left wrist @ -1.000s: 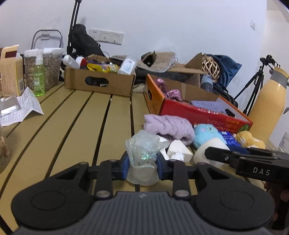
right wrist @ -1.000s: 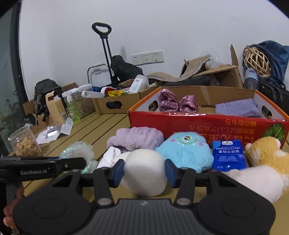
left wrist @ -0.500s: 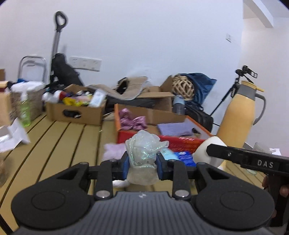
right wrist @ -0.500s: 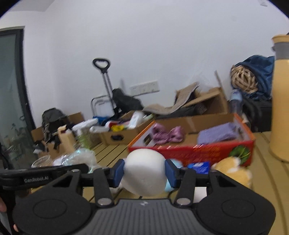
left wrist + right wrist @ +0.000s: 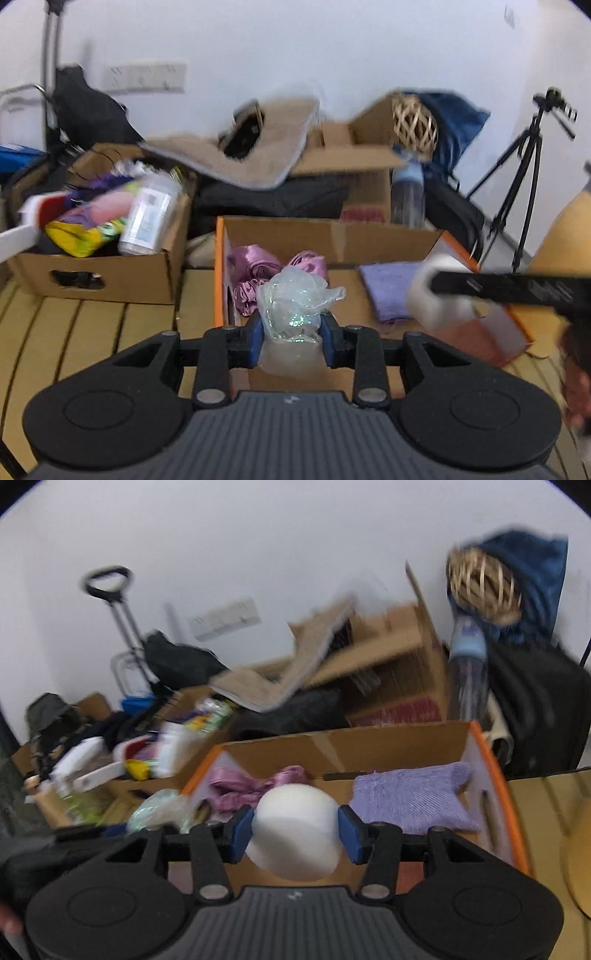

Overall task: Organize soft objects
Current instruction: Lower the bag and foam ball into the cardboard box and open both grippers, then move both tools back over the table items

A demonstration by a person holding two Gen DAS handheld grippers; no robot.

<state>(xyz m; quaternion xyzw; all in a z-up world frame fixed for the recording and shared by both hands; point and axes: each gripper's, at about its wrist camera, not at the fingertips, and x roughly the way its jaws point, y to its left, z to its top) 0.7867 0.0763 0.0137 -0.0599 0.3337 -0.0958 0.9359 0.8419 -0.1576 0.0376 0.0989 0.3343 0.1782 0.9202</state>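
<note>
My left gripper (image 5: 292, 336) is shut on a crumpled clear plastic bag (image 5: 297, 302) and holds it over the near left part of the orange-rimmed cardboard box (image 5: 332, 240). My right gripper (image 5: 295, 830) is shut on a white foam ball (image 5: 295, 834) above the same box (image 5: 388, 740). The ball and right gripper also show at the right in the left wrist view (image 5: 439, 295). The bag also shows in the right wrist view (image 5: 159, 808). Inside the box lie pink satin cloth (image 5: 255, 277) and a purple towel (image 5: 413, 797).
A brown cardboard box (image 5: 99, 266) of bottles and packets stands left of the orange box on the slatted wooden table (image 5: 92, 332). More boxes, a rug and a woven ball (image 5: 413, 122) are piled behind. A tripod (image 5: 524, 162) stands far right.
Both grippers rose from the tabletop with their objects and moved forward over the orange-rimmed box. The soft toys on the table have dropped out of view.
</note>
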